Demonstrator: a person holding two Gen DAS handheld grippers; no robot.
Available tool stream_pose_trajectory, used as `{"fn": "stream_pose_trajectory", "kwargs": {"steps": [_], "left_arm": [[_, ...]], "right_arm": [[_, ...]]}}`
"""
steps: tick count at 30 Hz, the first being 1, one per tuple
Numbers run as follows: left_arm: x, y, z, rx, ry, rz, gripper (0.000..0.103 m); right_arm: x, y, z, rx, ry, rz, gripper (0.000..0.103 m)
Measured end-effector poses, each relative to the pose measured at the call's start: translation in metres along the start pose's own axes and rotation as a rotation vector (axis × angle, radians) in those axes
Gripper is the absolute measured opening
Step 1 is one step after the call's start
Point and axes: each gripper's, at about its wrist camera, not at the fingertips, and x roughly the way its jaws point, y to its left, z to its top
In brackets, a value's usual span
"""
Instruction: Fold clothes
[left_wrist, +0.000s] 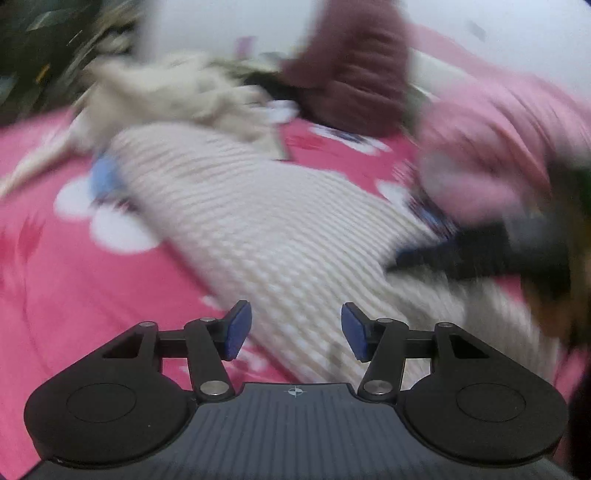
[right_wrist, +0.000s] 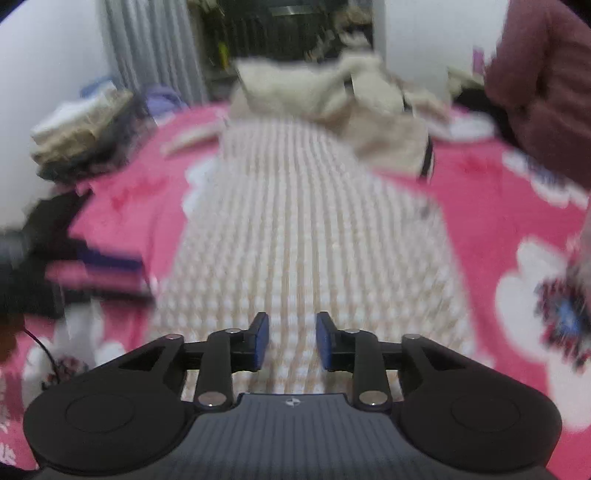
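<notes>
Nowhere in either view can any writing, brand or label be read; both pictures are motion-blurred, and the only mark is a small crosshair symbol on each gripper's grey ribbed body.

A cream knit (left_wrist: 258, 229) with a bobbled, ribbed texture lies spread flat on the bed, over a pink sheet (left_wrist: 66, 280) printed with white flowers. In the left wrist view the knit runs diagonally from upper left to lower right, and its near part lies in front of and under the left gripper (left_wrist: 296, 330). That gripper's jaws are spread wide with nothing between the blue pads (left_wrist: 238, 328); whether they touch the fabric cannot be told.

In the right wrist view the knit (right_wrist: 310, 229) stretches straight away from the right gripper (right_wrist: 291, 339), centred on the gap between its jaws. Those jaws stand apart, less widely than the left pair, and hold nothing; the knit shows through the gap.

Beyond the knit's far end lies a heap of beige clothes (right_wrist: 332, 96), with a maroon garment (right_wrist: 543, 81) at the right edge. A folded stack (right_wrist: 74, 133) sits off the bed to the left. In the left view a pink sleeve (left_wrist: 498, 147) reaches in from the right above a dark, blurred object.
</notes>
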Motion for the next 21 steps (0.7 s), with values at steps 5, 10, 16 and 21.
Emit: {"fn": "stream_pose_trajectory", "kwargs": {"steps": [5, 10, 16, 21], "left_arm": [[0.012, 0.052, 0.026, -0.235, -0.048, 0.038, 0.069], [0.023, 0.085, 0.049, -0.373, -0.110, 0.029, 0.077], [0.045, 0.121, 0.075, -0.511, -0.137, 0.024, 0.082], [0.066, 0.152, 0.079, -0.657, -0.127, 0.028, 0.083]], "right_arm": [[0.006, -0.004, -0.012, 0.053, -0.040, 0.003, 0.034], [0.010, -0.002, -0.014, 0.044, -0.055, -0.008, 0.035], [0.012, 0.001, -0.015, 0.031, -0.052, -0.004, 0.040], [0.014, 0.004, -0.015, 0.020, -0.050, 0.000, 0.048]]}}
